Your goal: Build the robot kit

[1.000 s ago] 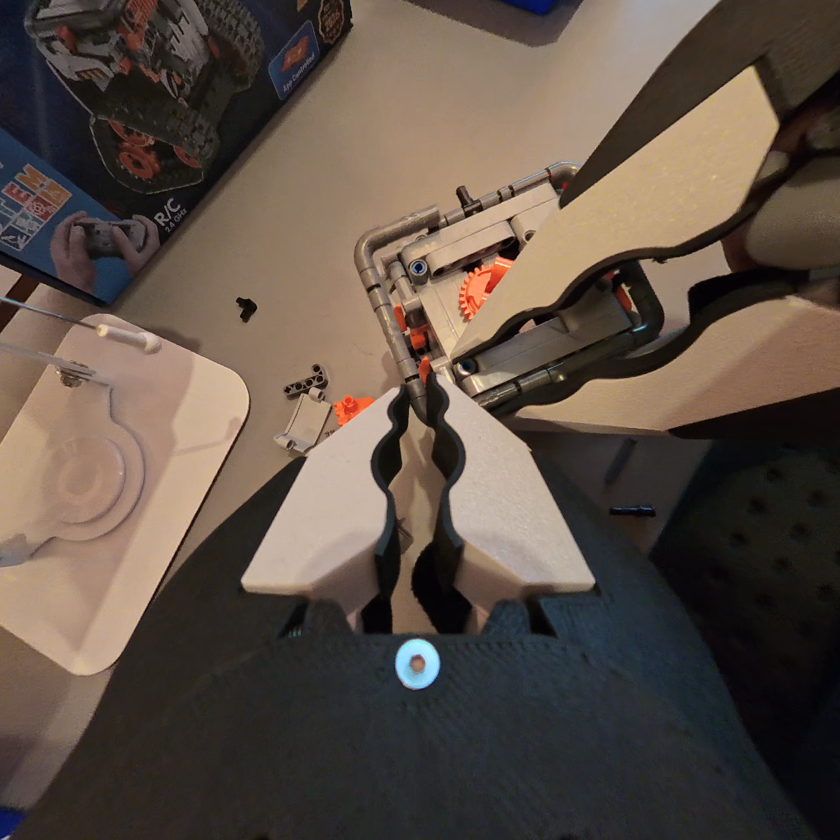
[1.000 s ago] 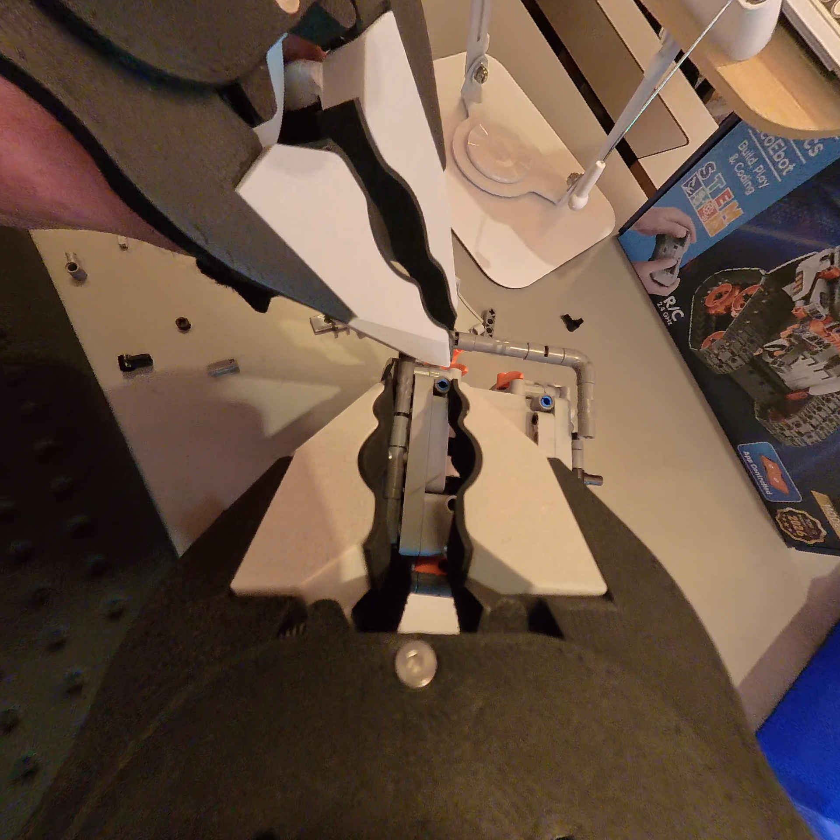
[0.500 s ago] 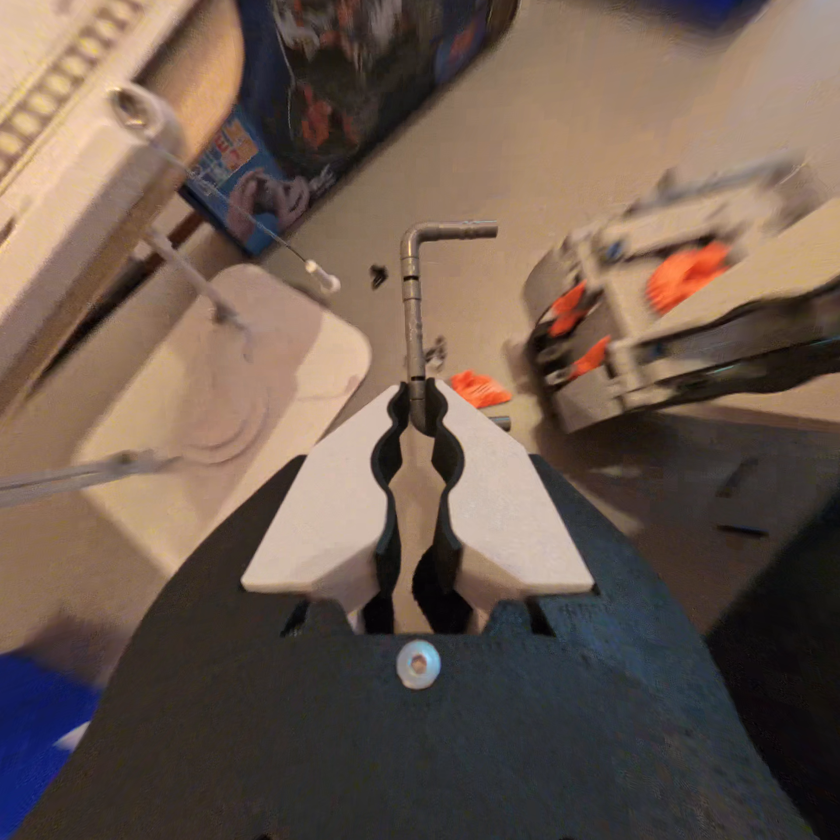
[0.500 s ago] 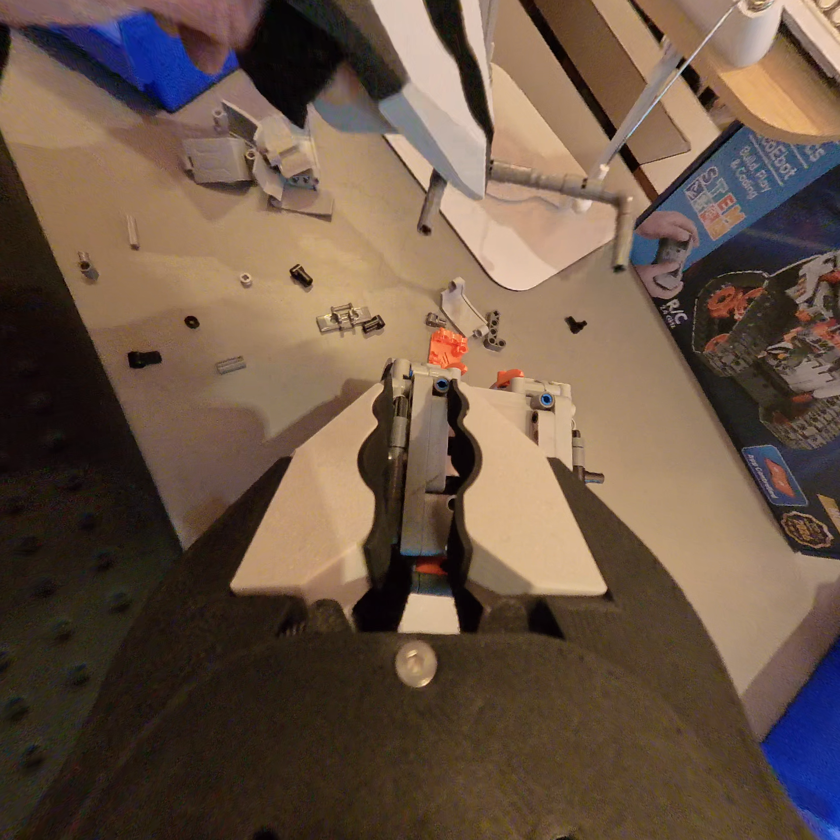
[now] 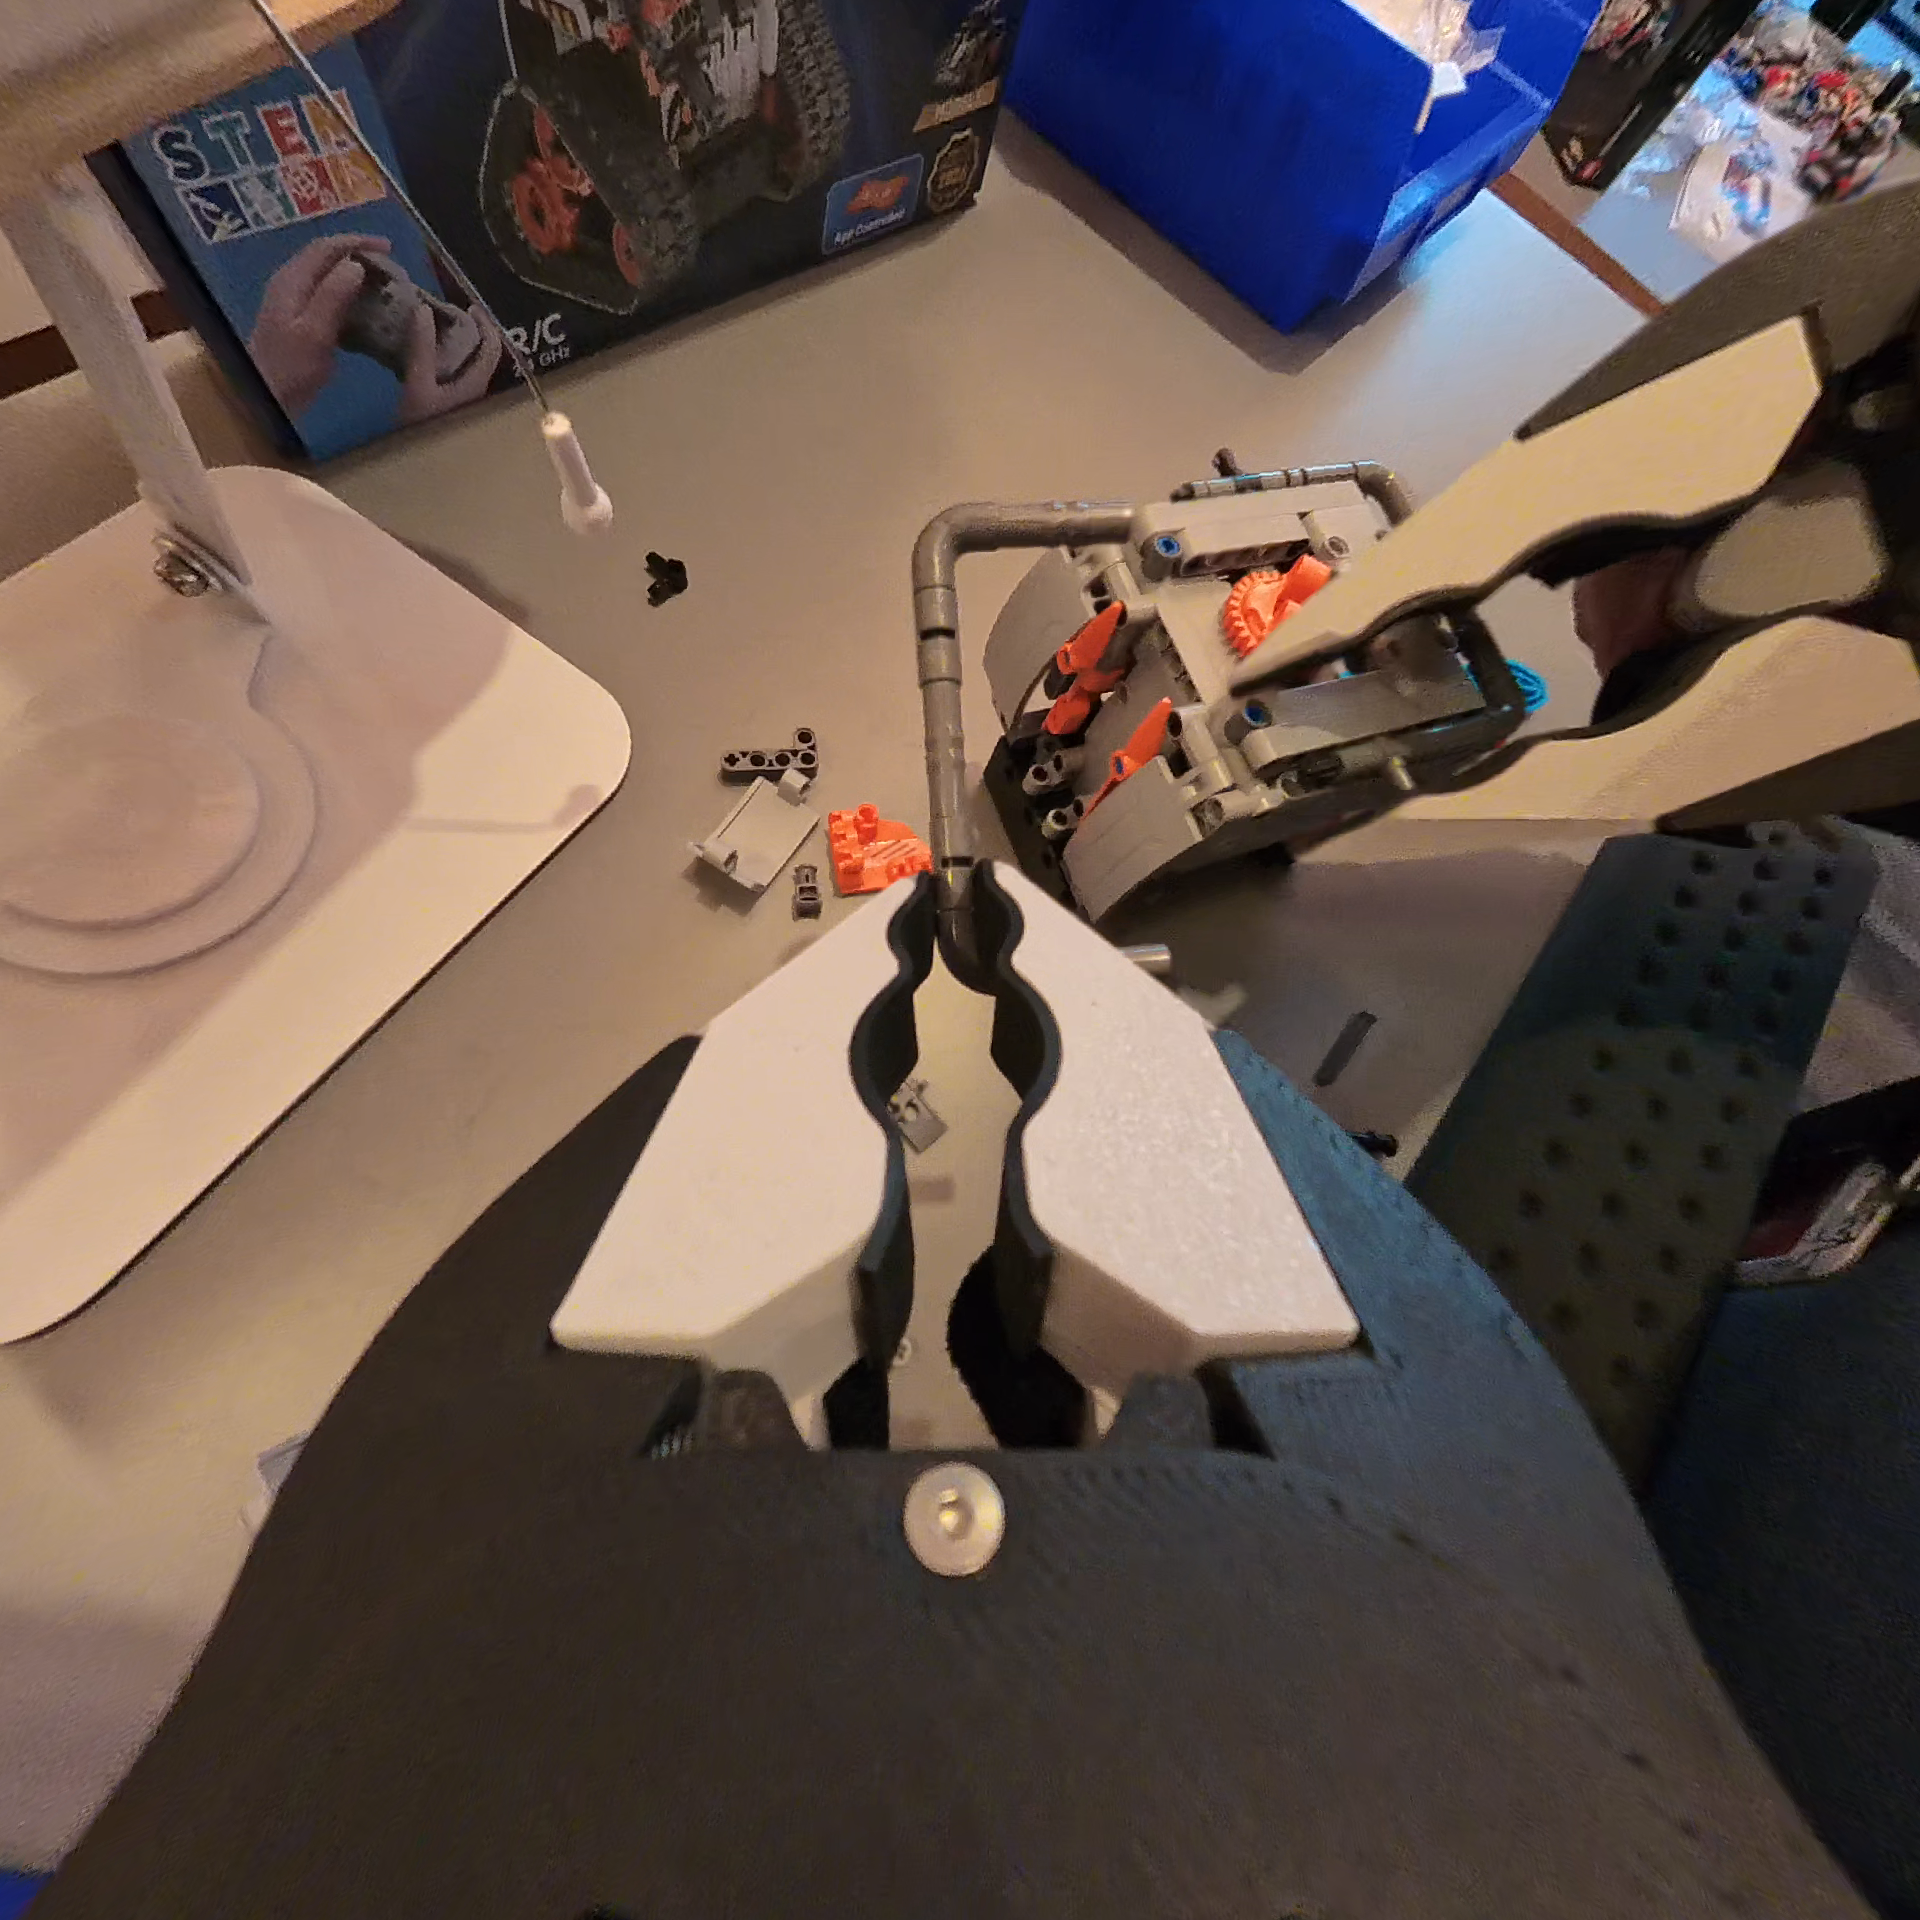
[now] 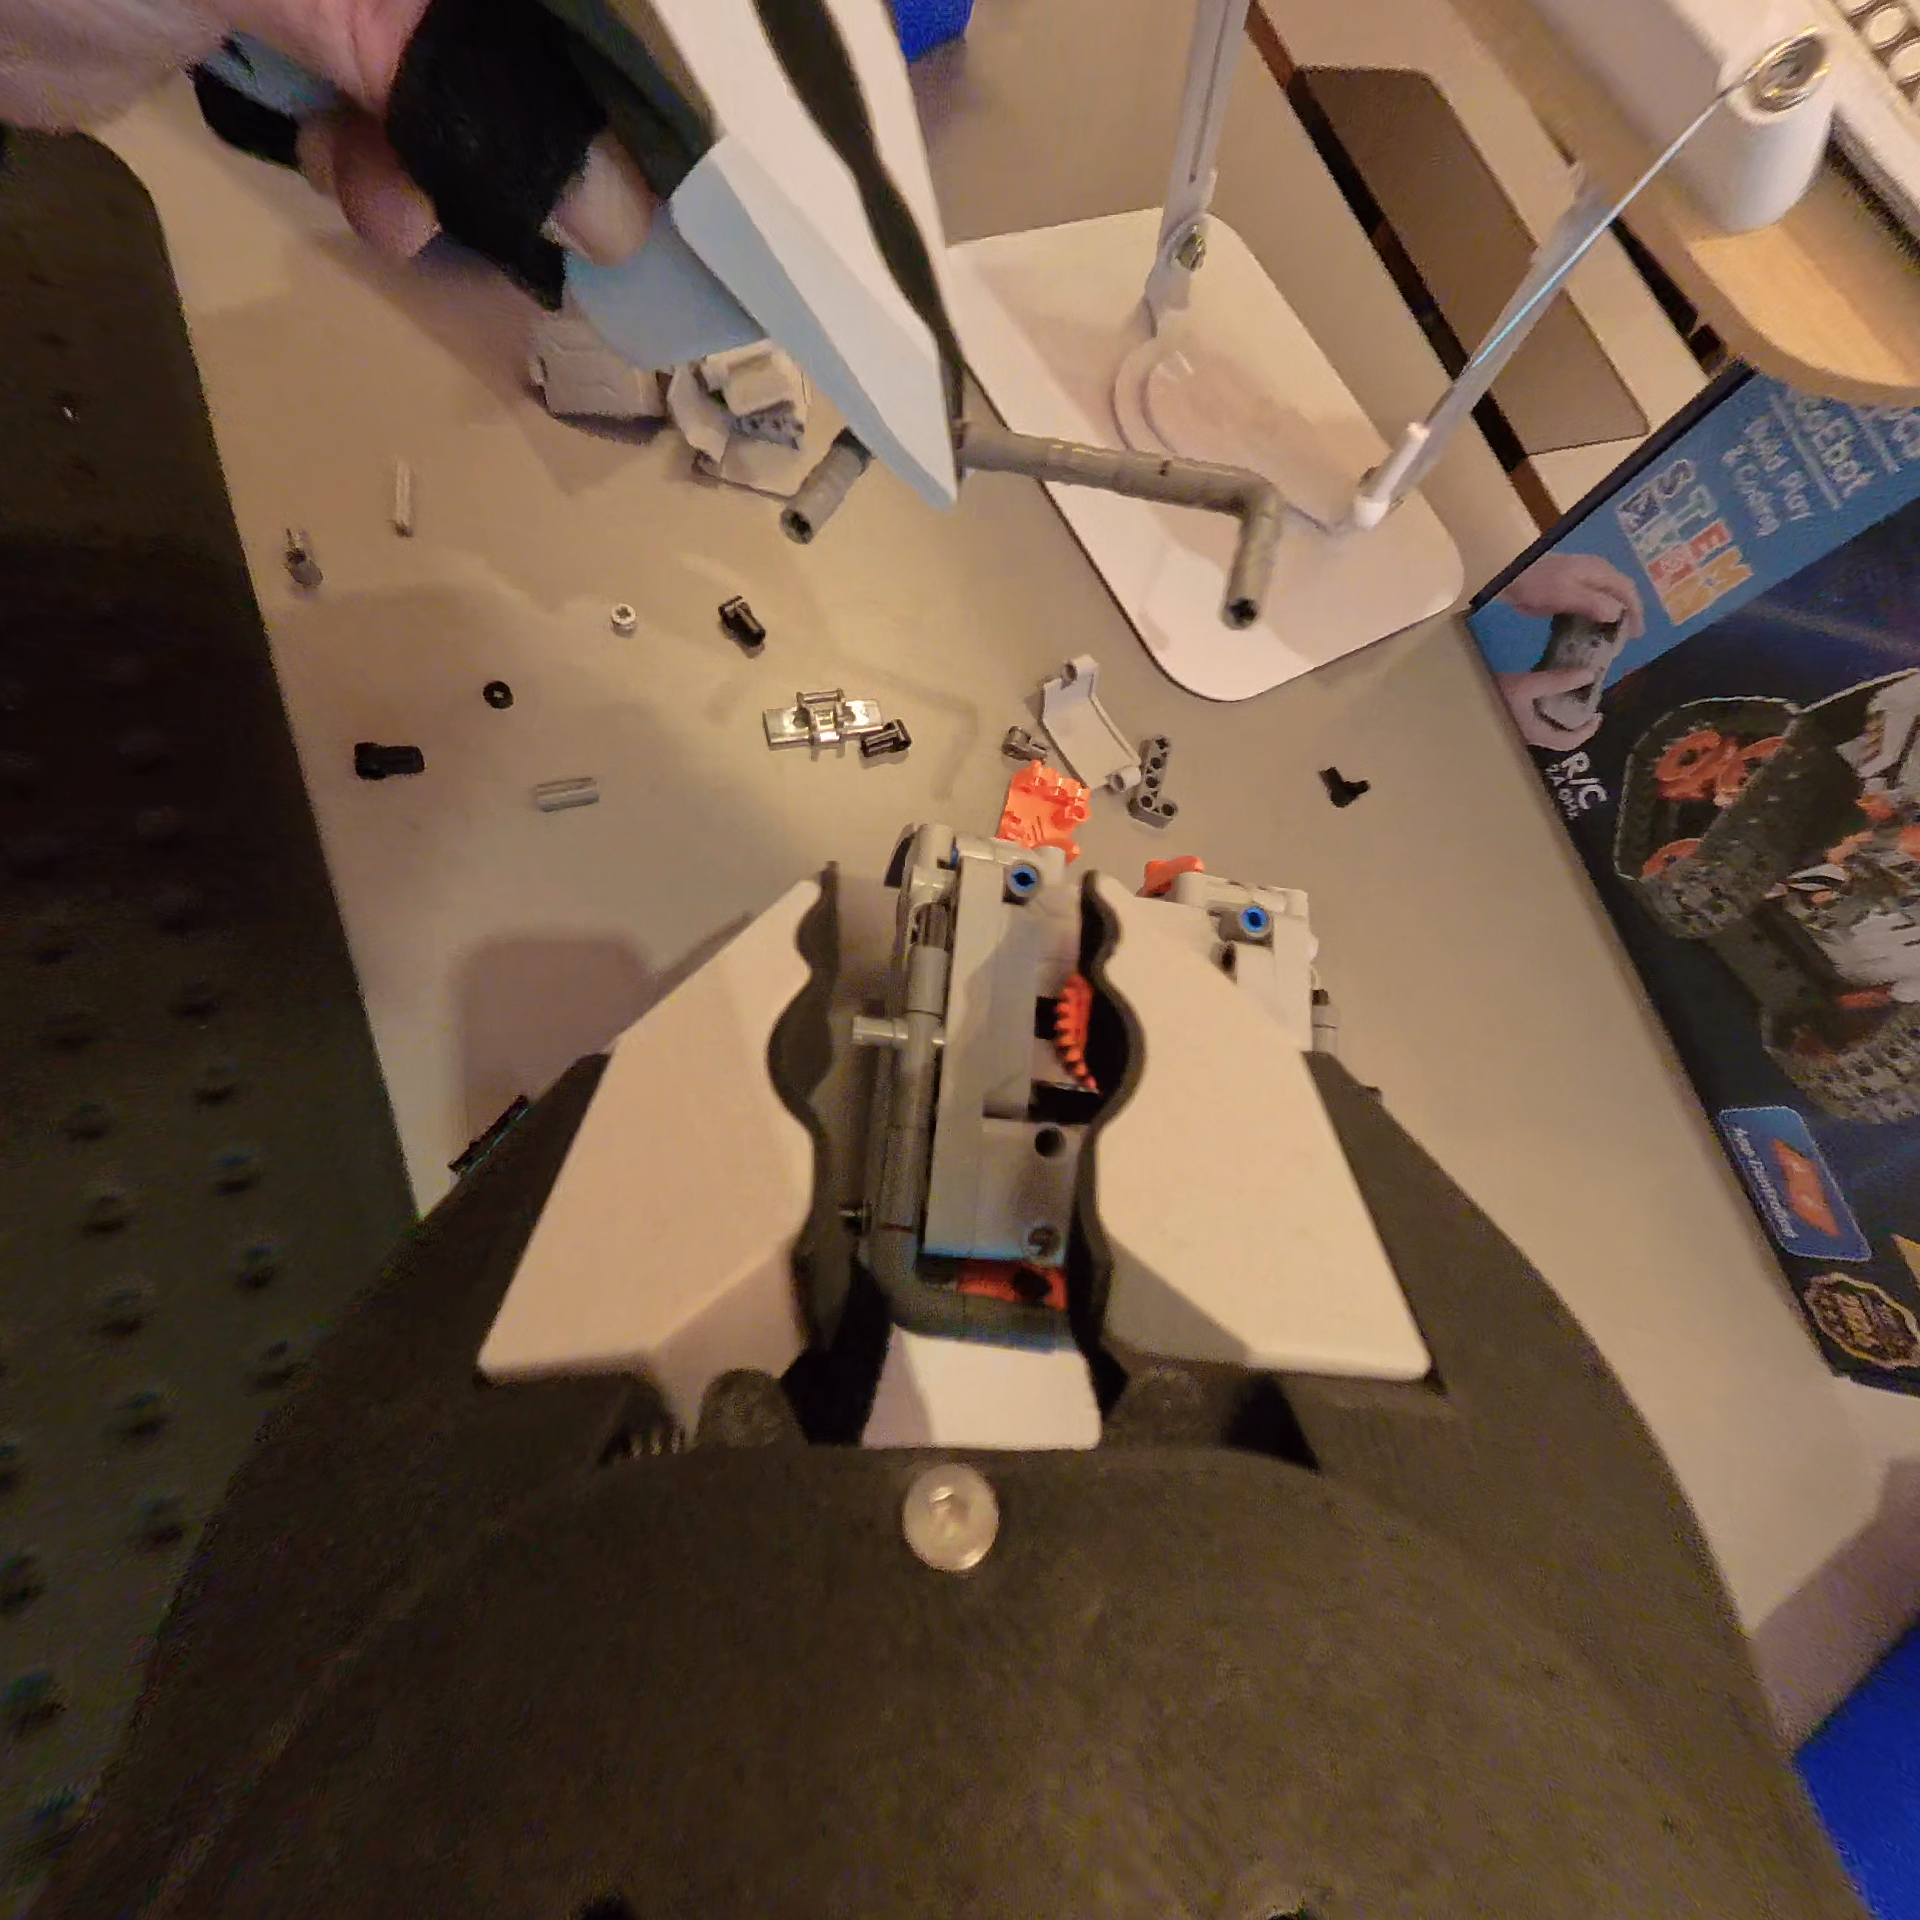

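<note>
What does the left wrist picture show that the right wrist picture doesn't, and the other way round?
Only the left wrist view: a big blue bin behind the brick model, and the left tool pinching the end of the grey bent pipe piece.

Only the right wrist view: the right tool astride the grey and orange brick model, its right finger against it, a gap on the left, plus small black pins and a grey track link.

Both: the model, the pipe, the white lamp base, the toy box, and the loose orange brick.
</note>
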Tool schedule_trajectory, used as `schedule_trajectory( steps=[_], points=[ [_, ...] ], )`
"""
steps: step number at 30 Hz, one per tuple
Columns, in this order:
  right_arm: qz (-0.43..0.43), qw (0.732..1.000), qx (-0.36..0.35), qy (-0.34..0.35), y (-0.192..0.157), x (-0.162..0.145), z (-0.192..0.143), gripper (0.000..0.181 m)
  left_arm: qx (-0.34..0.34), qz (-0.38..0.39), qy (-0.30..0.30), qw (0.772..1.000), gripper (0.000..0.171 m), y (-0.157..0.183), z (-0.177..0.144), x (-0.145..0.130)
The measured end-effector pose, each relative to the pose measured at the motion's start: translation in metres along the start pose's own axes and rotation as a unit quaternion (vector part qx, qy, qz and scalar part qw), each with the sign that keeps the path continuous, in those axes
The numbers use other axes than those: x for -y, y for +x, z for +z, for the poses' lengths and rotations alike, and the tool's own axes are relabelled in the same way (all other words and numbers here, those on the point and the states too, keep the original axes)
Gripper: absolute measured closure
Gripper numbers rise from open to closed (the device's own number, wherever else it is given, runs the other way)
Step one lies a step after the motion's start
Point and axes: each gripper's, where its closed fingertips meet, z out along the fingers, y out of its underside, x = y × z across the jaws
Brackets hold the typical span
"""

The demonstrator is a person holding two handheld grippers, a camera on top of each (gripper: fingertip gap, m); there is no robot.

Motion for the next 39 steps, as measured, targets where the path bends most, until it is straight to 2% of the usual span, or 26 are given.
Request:
schedule_trajectory(
  steps=[1,4,7,9,12,14,19,22,26,30,32,34,39],
  points=[
    [0.004,1.0,0.003,0.008,0.001,0.002,-0.004,0.133,0.001,-0.004,0.006,1.0,0.166,0.0,-0.002,-0.001],
    [0.03,0.998,0.008,0.051,0.001,0.021,-0.024,0.138,0.011,0.011,0.015,1.0,0.166,0.006,-0.009,-0.005],
    [0.079,0.992,-0.003,0.097,0.005,0.046,-0.035,0.143,0.035,0.061,0.022,0.997,0.166,0.017,-0.017,-0.006],
    [0.109,0.988,-0.012,0.107,0.013,0.052,-0.03,0.15,0.028,0.074,0.046,0.996,0.166,0.03,-0.023,0.0],
    [0.152,0.982,0.013,0.113,0.013,0.058,-0.019,0.157,0.035,0.095,0.066,0.993,0.166,0.039,-0.031,0.006],
    [0.152,0.979,0.02,0.133,0.01,0.068,-0.02,0.173,0.04,0.107,0.068,0.991,0.166,0.04,-0.036,0.005],
    [0.141,0.98,0.036,0.135,0.004,0.081,-0.017,0.177,0.033,0.108,0.091,0.989,0.166,0.041,-0.049,0.001],
    [0.104,0.986,0.049,0.123,-0.002,0.087,-0.014,0.178,-0.001,0.099,0.097,0.99,0.153,0.045,-0.057,-0.005],
    [0.038,0.987,0.102,0.117,-0.027,0.098,-0.01,0.178,-0.083,0.047,0.137,0.986,0.138,0.047,-0.08,0.004],
    [-0.041,0.982,0.144,0.112,-0.055,0.109,-0.005,0.178,-0.179,-0.001,0.147,0.973,0.143,0.057,-0.092,0.011],
    [-0.066,0.98,0.154,0.111,-0.063,0.112,-0.003,0.177,-0.224,-0.031,0.145,0.963,0.158,0.061,-0.094,0.007],
    [-0.074,0.976,0.172,0.114,-0.07,0.115,-0.002,0.177,-0.257,-0.062,0.158,0.951,0.165,0.061,-0.098,0.007],
    [-0.05,0.97,0.206,0.115,-0.076,0.118,0.001,0.177,-0.266,-0.071,0.162,0.948,0.166,0.058,-0.104,0.001]
  ],
)
